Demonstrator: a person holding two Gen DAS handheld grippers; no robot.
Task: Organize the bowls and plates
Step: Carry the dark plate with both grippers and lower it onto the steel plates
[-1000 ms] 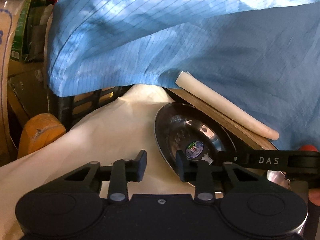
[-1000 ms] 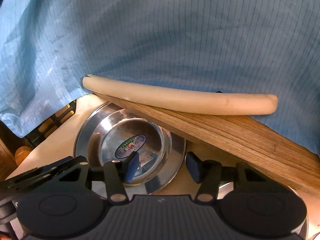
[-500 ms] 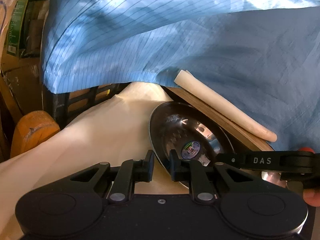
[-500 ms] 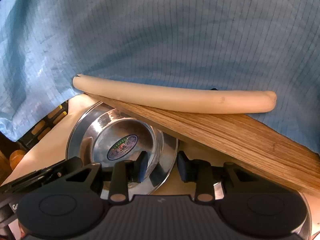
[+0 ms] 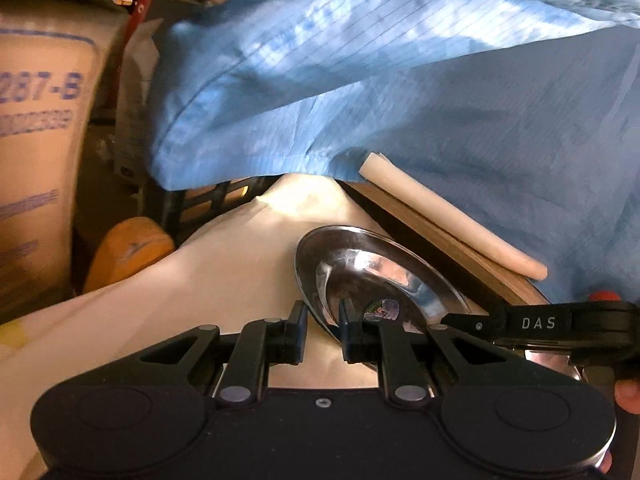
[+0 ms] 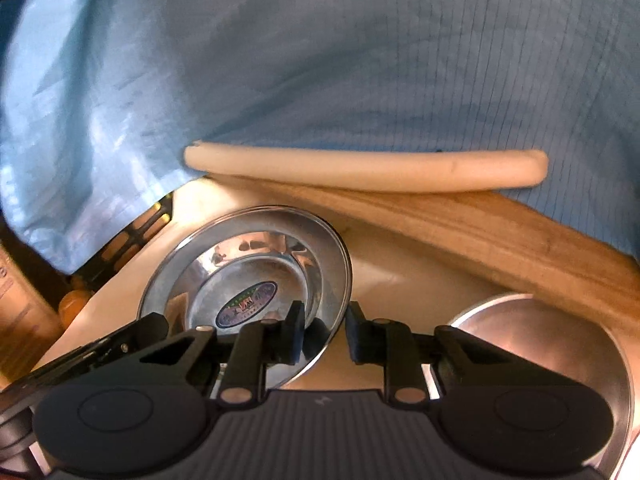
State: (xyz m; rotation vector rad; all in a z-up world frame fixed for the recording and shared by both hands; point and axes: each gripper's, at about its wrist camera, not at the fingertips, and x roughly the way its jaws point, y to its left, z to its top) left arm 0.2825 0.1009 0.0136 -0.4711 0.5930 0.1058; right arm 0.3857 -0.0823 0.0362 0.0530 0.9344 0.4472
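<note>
both tongs (image 5: 323, 322) (image 6: 323, 330) on bowl rim (image 6: 256, 280) (tilted)

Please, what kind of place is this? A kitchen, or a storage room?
Probably a storage or work room rather than a proper kitchen: printed sacks stand at the side, a black crate sits behind, and the steel bowl rests on a cloth-covered surface.

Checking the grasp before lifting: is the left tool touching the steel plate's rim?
Touching. The left wrist view shows the left tool, its jaws having just been closing, pinching the rim of the steel plate, no gap.
</note>
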